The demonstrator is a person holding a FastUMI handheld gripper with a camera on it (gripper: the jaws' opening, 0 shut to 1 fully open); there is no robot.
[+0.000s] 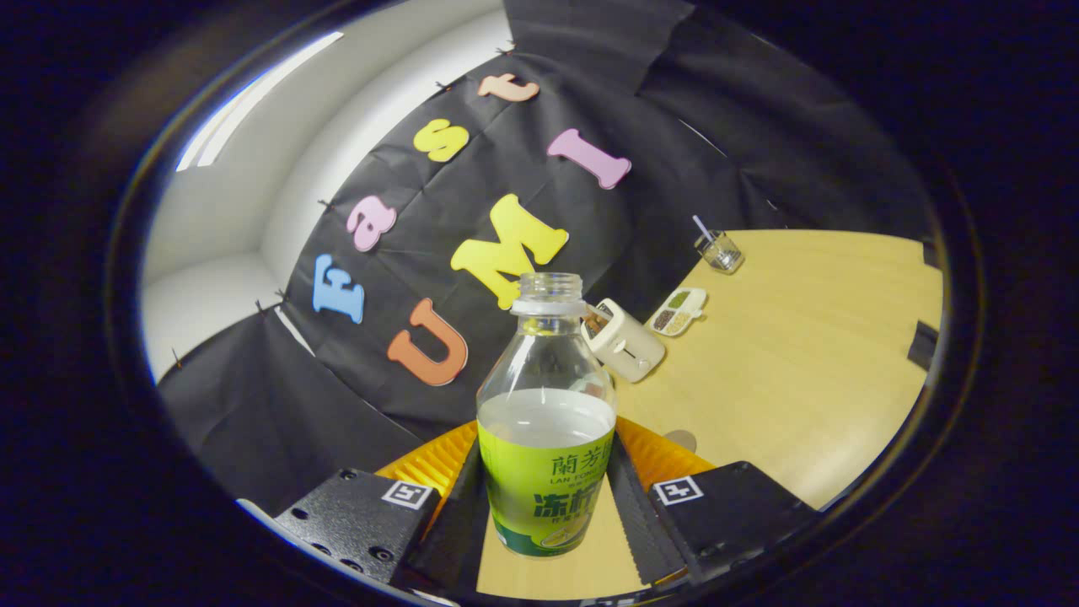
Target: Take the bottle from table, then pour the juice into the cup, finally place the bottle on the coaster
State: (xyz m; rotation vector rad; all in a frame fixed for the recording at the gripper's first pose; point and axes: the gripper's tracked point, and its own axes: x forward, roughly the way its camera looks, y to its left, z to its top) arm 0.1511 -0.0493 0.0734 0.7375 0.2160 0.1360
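Now fingers (546, 506) clamped on the uncapped bottle (546, 438), cup (624, 341) beyond

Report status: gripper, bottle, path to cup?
Gripper shut on bottle, cap off, lifted and tilted. Cup just beyond. Nothing between.

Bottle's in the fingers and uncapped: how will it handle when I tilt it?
The bottle, clamped between both fingers of the gripper, looks about half full, so probably moderately heavy, with liquid shifting as it tilts. Its thin clear plastic may flex under squeeze. The glossy label could slip. With the neck open, spills come easily.
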